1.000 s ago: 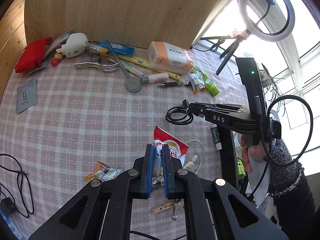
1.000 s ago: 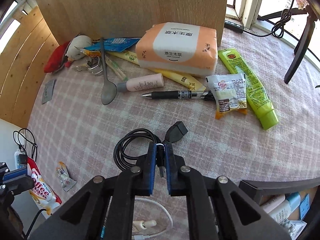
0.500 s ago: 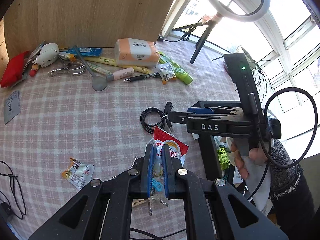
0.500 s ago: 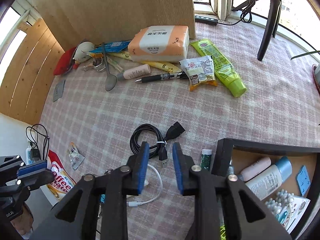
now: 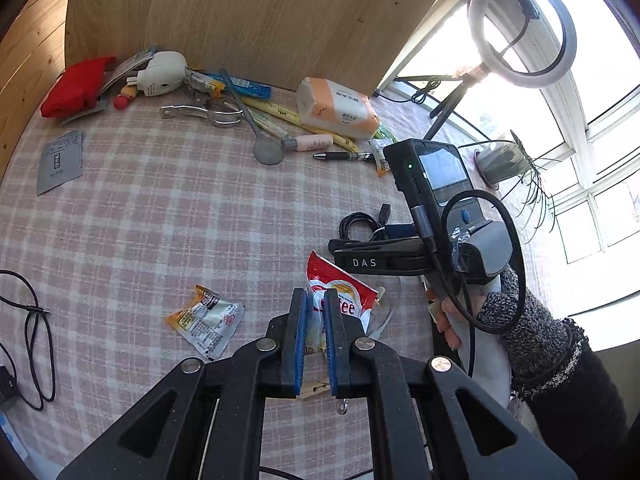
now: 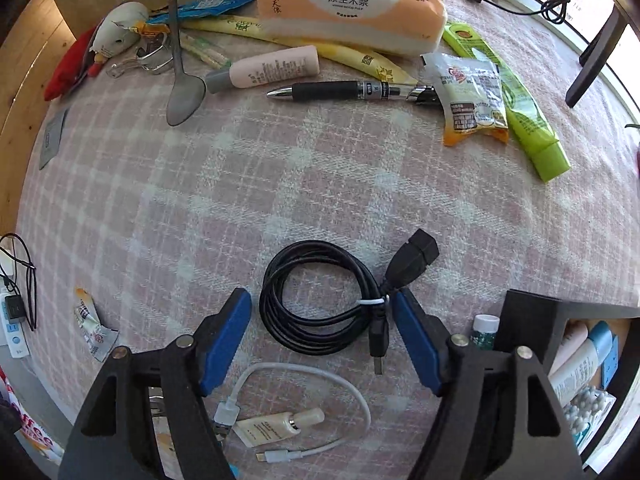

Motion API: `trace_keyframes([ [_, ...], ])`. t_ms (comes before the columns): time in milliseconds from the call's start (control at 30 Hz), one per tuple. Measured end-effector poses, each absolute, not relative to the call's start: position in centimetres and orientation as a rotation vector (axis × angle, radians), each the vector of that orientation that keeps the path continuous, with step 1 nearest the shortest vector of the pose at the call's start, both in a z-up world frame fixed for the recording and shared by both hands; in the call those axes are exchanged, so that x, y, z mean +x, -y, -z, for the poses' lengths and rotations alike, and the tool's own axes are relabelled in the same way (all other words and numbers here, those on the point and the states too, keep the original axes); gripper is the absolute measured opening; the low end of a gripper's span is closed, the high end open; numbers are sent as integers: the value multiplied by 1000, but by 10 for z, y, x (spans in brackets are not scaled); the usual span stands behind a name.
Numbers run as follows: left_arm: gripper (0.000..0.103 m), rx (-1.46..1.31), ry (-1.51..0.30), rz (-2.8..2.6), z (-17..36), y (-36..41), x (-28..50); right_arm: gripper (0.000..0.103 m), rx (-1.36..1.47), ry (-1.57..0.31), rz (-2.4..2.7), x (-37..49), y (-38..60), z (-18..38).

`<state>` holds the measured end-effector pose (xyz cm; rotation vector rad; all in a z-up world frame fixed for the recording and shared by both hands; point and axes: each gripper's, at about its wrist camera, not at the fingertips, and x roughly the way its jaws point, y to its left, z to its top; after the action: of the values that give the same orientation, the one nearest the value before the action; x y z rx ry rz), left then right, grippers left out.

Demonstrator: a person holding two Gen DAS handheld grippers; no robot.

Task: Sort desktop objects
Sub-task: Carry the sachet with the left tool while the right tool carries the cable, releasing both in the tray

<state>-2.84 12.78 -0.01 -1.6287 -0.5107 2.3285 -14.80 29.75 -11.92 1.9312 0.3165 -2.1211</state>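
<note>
My left gripper (image 5: 315,300) is shut on a red and white coffee sachet (image 5: 340,294) and holds it above the checked tablecloth (image 5: 160,208). My right gripper (image 6: 322,304) is open wide, its blue pads on either side of a coiled black USB cable (image 6: 320,304) that lies on the cloth. The right gripper also shows in the left wrist view (image 5: 360,246), over the cable (image 5: 360,224). A small orange and white sachet (image 5: 206,320) lies left of the left gripper.
Along the far wooden board lie a tissue pack (image 6: 352,4), pink tube (image 6: 272,70), black pen (image 6: 348,92), spoon (image 6: 182,92), green tube (image 6: 516,104), sachet (image 6: 472,100) and red pouch (image 5: 76,86). A white cable (image 6: 304,412) lies near. A black storage box (image 6: 568,344) stands right.
My right gripper has let go of the black USB cable, opened wide and come down around it. My left gripper still holds the coffee sachet and has shifted.
</note>
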Motion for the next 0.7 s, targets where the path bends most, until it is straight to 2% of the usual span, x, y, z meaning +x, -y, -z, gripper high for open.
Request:
trace_keyframes([
  [33,8,-1628,522,-2330,1,-126,-29,81,1910,-342,2134,-146,-293,118],
  [100,8,-1624,540,-2330,2,-122,-27,75,1894,-335,2152,-145,-291,114],
  [133,8,-1623,544,-2331,2,-120,-26,64,1877,-334,2154,-144,-290,110],
  [167,8,-1624,547,-2332,2,-119,-25,62,1876,-326,2137,-144,-290,109],
  [300,8,-1614,553,-2332,-1,-118,-22,61,1881,-324,2119,-137,-294,107],
  [400,8,-1608,544,-2319,-4,-122,-21,61,1856,-248,2142,-130,-300,96],
  [700,8,-1567,455,-2229,-16,-174,-21,61,1721,-77,2244,-88,-357,21],
])
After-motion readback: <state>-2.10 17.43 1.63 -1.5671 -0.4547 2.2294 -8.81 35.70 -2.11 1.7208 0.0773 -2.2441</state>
